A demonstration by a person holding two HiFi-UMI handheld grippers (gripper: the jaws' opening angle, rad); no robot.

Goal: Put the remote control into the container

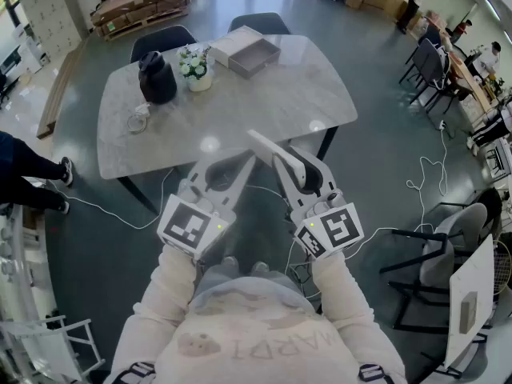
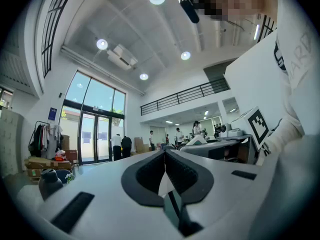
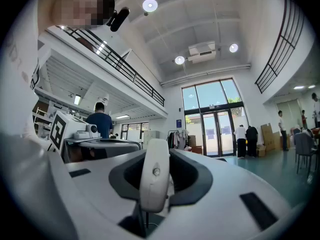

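Grey marble-look table (image 1: 264,106) in a big hall with a grey-green floor. Glass doors and round ceiling lights show in both gripper views. Two dark chairs (image 1: 162,38) at the table's far side. More chairs and desks at right, and people standing far off. A white cable (image 1: 428,174) runs over the floor.

On the table: black jug (image 1: 157,77) at far left, small pot of white flowers (image 1: 195,66) just right of it. The open grey container (image 1: 254,56) sits at the far edge, a white lid (image 1: 230,42) touching its left side.

The person stands at the near edge, both forearms out, grippers side by side and roughly level, pointing toward the table.

Left gripper (image 1: 244,166): jaws pressed together, nothing between them.

Right gripper (image 1: 308,176): clamped on the white remote control (image 3: 154,179), gripped at its near end. The rest sticks out past the jaws, angled far-left. The remote is at the near side, well apart from the container.
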